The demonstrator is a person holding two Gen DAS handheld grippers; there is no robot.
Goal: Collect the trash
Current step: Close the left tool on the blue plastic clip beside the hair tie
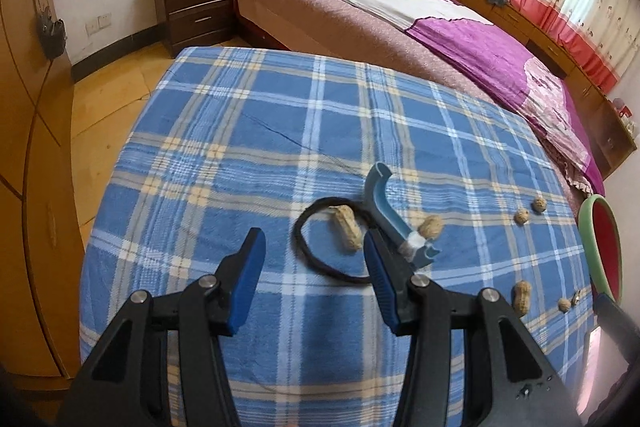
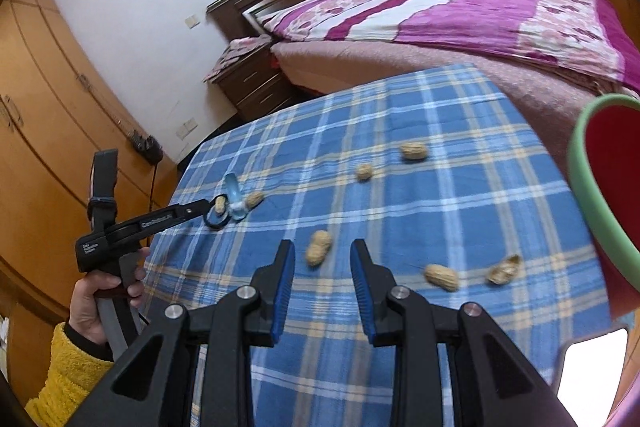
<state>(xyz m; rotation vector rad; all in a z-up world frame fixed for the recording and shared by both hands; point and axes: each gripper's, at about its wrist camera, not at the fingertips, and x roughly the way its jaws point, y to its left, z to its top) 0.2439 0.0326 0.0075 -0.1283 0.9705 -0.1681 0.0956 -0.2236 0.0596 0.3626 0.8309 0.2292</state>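
Note:
Several peanuts lie on the blue plaid tablecloth (image 1: pixel 240 155). My left gripper (image 1: pixel 312 255) is open and empty, just short of a black hair band (image 1: pixel 304 251) that rings one peanut (image 1: pixel 347 231). A blue plastic clip (image 1: pixel 384 215) lies beside it with another peanut (image 1: pixel 431 227) at its right. My right gripper (image 2: pixel 322 267) is open and empty, with a peanut (image 2: pixel 319 247) just ahead between its fingertips. More peanuts (image 2: pixel 441 277) and a broken shell (image 2: pixel 505 269) lie to its right. The left gripper (image 2: pixel 196 211) also shows in the right wrist view.
A red bin with a green rim (image 2: pixel 600 195) stands at the table's right edge, also in the left wrist view (image 1: pixel 604 247). A bed with a purple quilt (image 1: pixel 440 27) lies beyond the table. A dark nightstand (image 1: pixel 196 3) and wooden wardrobes (image 1: pixel 24 147) stand left.

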